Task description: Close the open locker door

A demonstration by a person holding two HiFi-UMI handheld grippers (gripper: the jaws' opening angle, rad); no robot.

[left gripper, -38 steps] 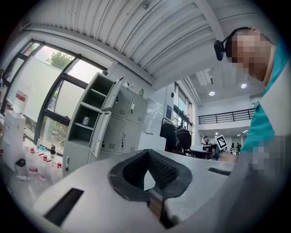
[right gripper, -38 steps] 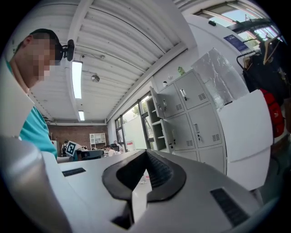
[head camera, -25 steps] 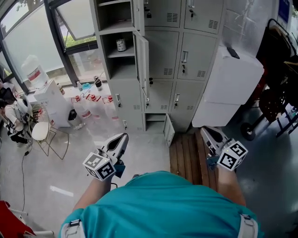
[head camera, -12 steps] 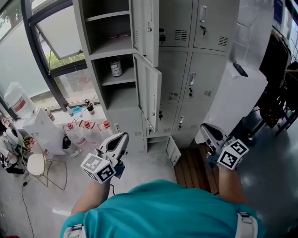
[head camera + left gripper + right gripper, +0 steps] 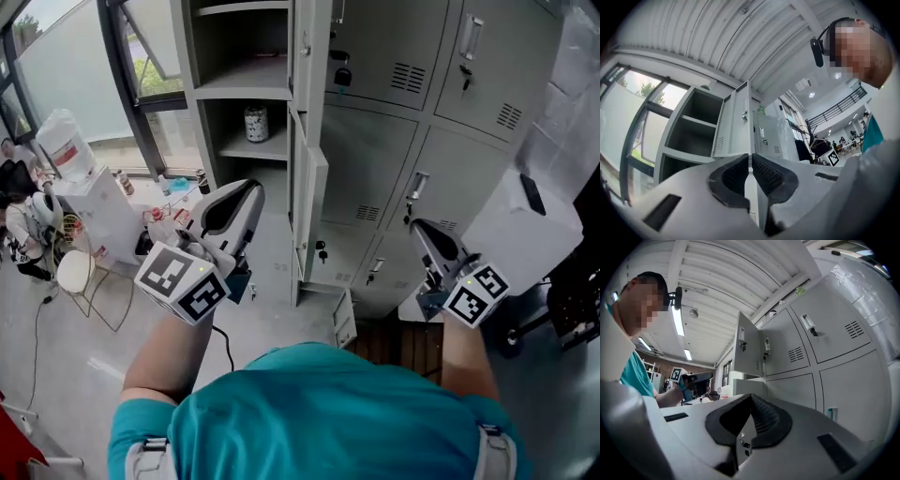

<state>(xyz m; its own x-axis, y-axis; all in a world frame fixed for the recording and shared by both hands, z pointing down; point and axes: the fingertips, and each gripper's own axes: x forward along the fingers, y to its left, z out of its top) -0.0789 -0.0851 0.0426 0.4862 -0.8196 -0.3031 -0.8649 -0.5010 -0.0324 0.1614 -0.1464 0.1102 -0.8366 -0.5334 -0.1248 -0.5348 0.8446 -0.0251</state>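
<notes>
Right, looking steeply down in the head view, the tall bank of pale grey metal lockers (image 5: 394,141) fills the upper half of the frame. The open grey metal locker door (image 5: 312,202) stands edge-on at centre, swung out from the middle compartment of the left column. A second grey door (image 5: 311,37) hangs open above it at the top edge. Inside that middle compartment a small white patterned tin (image 5: 255,124) sits on the shelf, its print too small to read. The left gripper (image 5: 239,199) is raised at centre-left, just left of the door's edge; whether it touches the door I cannot tell. In the left gripper view its dark ribbed pads (image 5: 733,176) are clenched together with nothing between them, and the door rises straight above the tips. The right gripper (image 5: 429,234) hangs at lower right in front of closed lockers, and the right gripper view shows its jaws pressed together too, empty. Each gripper carries a cube with black-and-white square markers (image 5: 183,281). At the left edge a big clear water bottle with a red label (image 5: 67,142) tops a white dispenser (image 5: 98,216), the label's words unreadable. A black padlock (image 5: 342,77) hangs at upper centre, and a white cabinet (image 5: 548,239) stands at the right.
</notes>
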